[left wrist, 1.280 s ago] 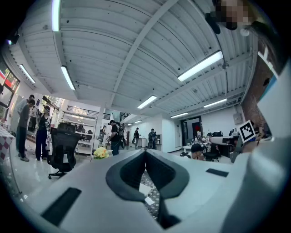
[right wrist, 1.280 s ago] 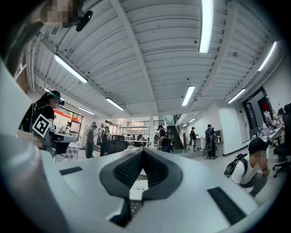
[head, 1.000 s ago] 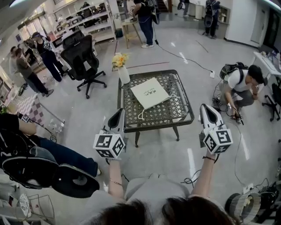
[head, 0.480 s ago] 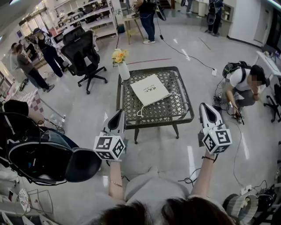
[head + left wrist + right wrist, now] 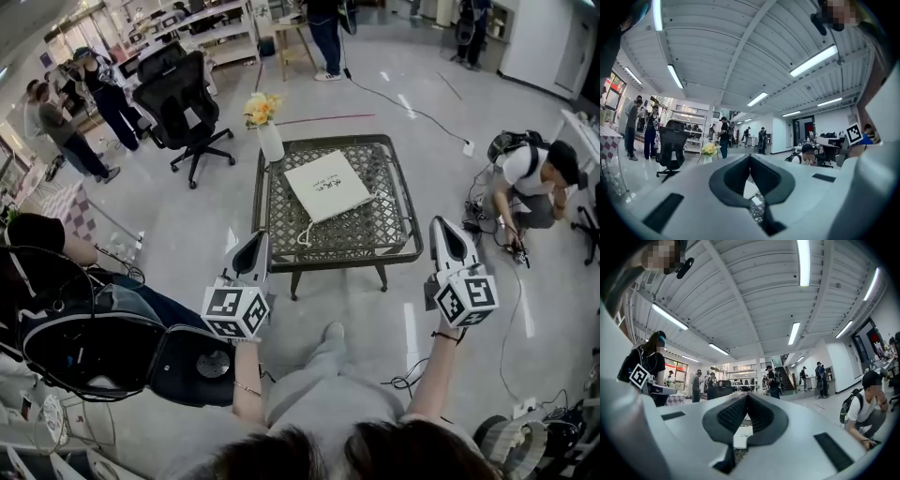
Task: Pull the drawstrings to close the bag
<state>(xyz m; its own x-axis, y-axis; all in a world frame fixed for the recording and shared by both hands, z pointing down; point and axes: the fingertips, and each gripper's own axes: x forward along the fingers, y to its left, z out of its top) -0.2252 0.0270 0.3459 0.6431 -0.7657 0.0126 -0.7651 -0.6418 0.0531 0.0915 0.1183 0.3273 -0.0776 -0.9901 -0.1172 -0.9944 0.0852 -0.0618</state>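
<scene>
In the head view you have stepped closer: your leg now shows below the bench [image 5: 375, 234], yet the left hand-held gripper [image 5: 255, 238] and right hand-held gripper [image 5: 441, 225] still sit short of its near edge. The bag [image 5: 326, 186] lies flat mid-bench, its drawstring [image 5: 305, 236] trailing toward the near edge, untouched. The left gripper view shows jaws together on nothing; the right gripper view shows the same. The approach has only begun.
</scene>
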